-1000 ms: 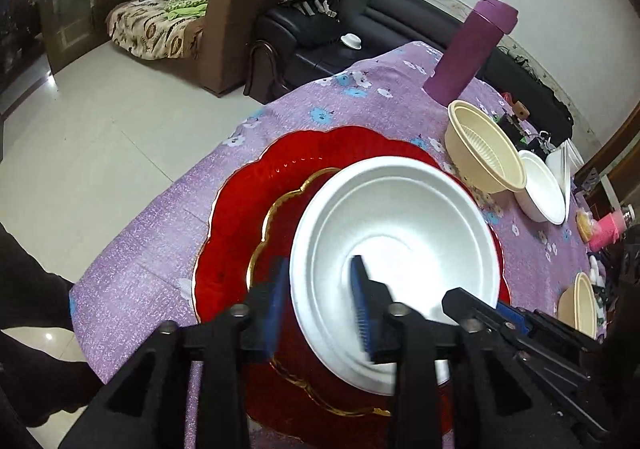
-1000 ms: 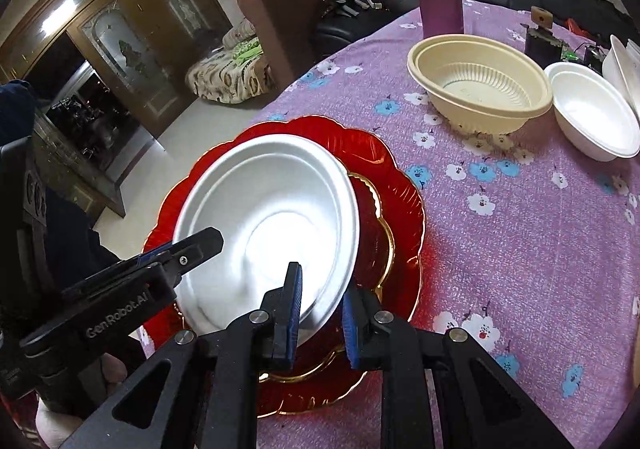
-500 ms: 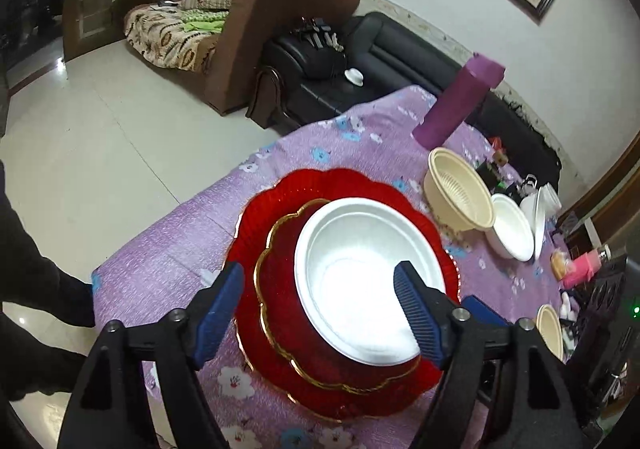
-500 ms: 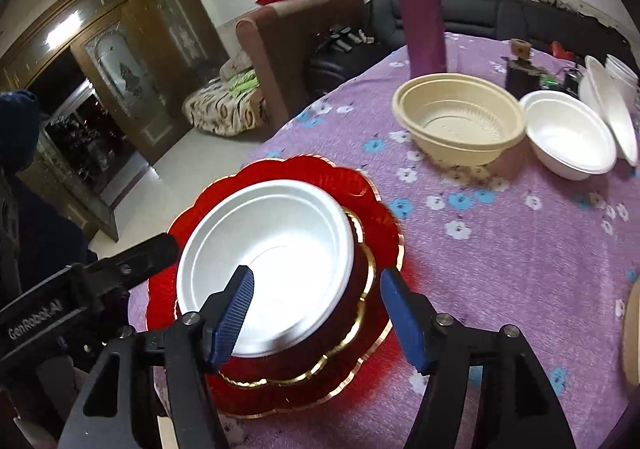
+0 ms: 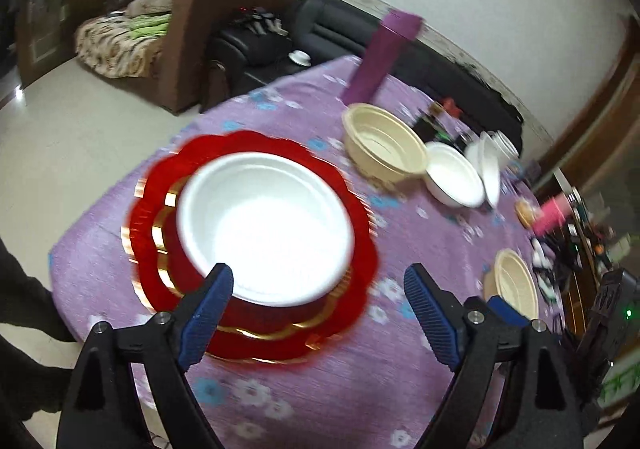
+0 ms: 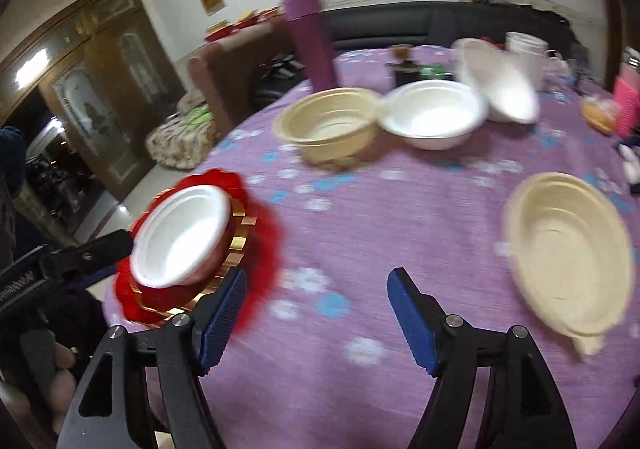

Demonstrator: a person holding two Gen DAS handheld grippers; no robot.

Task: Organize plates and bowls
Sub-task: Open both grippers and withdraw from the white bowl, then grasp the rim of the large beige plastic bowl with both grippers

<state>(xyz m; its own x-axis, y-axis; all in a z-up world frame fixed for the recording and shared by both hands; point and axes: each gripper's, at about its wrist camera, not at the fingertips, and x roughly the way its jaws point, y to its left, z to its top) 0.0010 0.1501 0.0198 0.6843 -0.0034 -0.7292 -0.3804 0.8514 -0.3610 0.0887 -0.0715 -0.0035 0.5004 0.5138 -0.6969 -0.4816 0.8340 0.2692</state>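
Stack: white foam bowl sits in a red bowl on the red scalloped plate, at the table's near-left edge.
Left gripper: jaws spread wide, holding nothing, just short of the stack.
Right gripper: jaws wide apart, empty, over bare purple tablecloth.
Key relation: the cream plate lies ahead-right of the right jaws, the nearer hand; its rim is roughly round.
Count: two cream pieces, cream bowl included; three loose white bowls, though blur makes this uncertain.
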